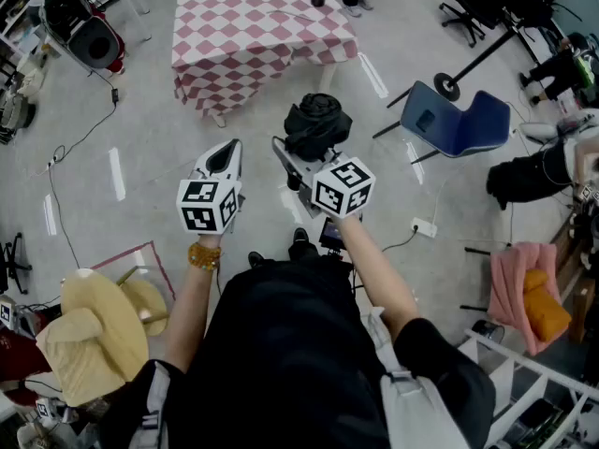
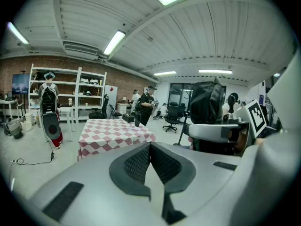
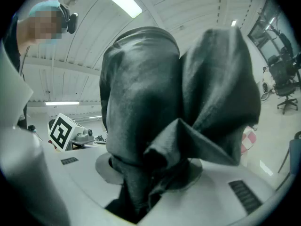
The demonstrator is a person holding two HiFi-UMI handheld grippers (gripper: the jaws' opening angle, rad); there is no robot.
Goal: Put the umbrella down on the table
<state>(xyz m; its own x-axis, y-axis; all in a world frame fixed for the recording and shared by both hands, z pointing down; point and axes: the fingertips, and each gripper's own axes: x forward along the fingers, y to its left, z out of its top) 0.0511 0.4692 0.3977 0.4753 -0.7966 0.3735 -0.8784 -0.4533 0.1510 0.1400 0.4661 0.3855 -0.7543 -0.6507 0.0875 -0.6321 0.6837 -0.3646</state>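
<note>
A folded black umbrella (image 1: 317,124) stands upright in my right gripper (image 1: 301,162), whose jaws are shut on its lower part. In the right gripper view the umbrella's bunched black fabric (image 3: 174,112) fills the middle and hides the jaw tips. My left gripper (image 1: 223,162) is beside it on the left, its jaws shut with nothing between them; its dark pads (image 2: 149,166) meet in the left gripper view. The table with the red-and-white checked cloth (image 1: 257,31) lies ahead of both grippers, and it appears again as the checked table (image 2: 110,132) in the left gripper view.
A blue chair (image 1: 454,120) stands to the right of the umbrella. A black speaker (image 1: 89,36) sits at the far left, cables run over the floor, and a beige round seat (image 1: 98,330) is at lower left. A pink cloth (image 1: 519,283) hangs at right. People stand beyond the table.
</note>
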